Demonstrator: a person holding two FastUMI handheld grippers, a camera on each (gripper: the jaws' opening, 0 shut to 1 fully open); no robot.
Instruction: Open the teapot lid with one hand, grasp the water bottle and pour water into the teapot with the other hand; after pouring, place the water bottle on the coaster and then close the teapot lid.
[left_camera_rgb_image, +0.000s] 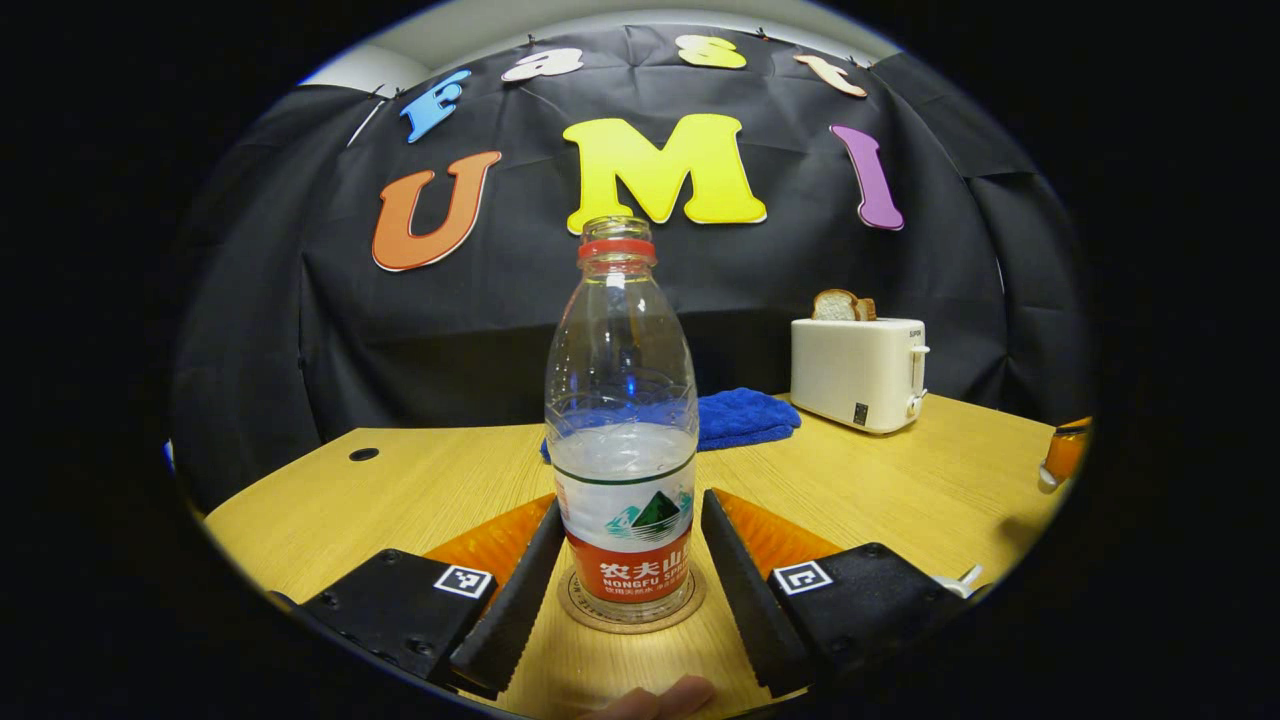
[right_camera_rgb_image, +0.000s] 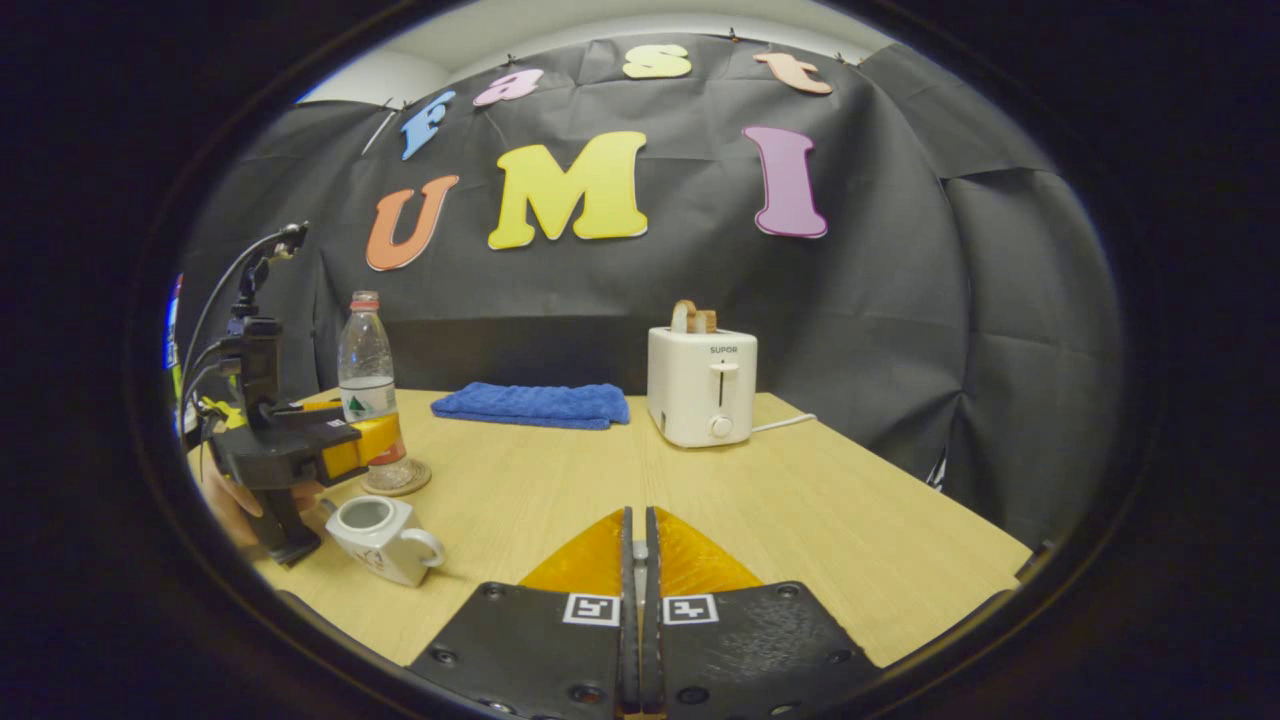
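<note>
A clear water bottle (left_camera_rgb_image: 620, 440) with a red neck ring and no cap stands upright on a round coaster (left_camera_rgb_image: 588, 612). It is about half full. My left gripper (left_camera_rgb_image: 630, 505) is open, one finger on each side of the bottle's lower label, with slim gaps. In the right gripper view the bottle (right_camera_rgb_image: 368, 385), coaster (right_camera_rgb_image: 402, 486) and left gripper (right_camera_rgb_image: 350, 440) sit at the far left. The small white teapot (right_camera_rgb_image: 378, 540) is in front of them, its top open. My right gripper (right_camera_rgb_image: 637, 530) is shut with a thin slit. At the left view's right edge, a white piece hangs under it (left_camera_rgb_image: 1062, 455), apparently the lid.
A white toaster (right_camera_rgb_image: 702, 385) holding bread stands at the back of the wooden table (right_camera_rgb_image: 800, 500), its cord running right. A folded blue towel (right_camera_rgb_image: 535, 404) lies left of it. A person's hand (right_camera_rgb_image: 228, 512) holds the left gripper's handle; a fingertip (left_camera_rgb_image: 660, 696) shows low down.
</note>
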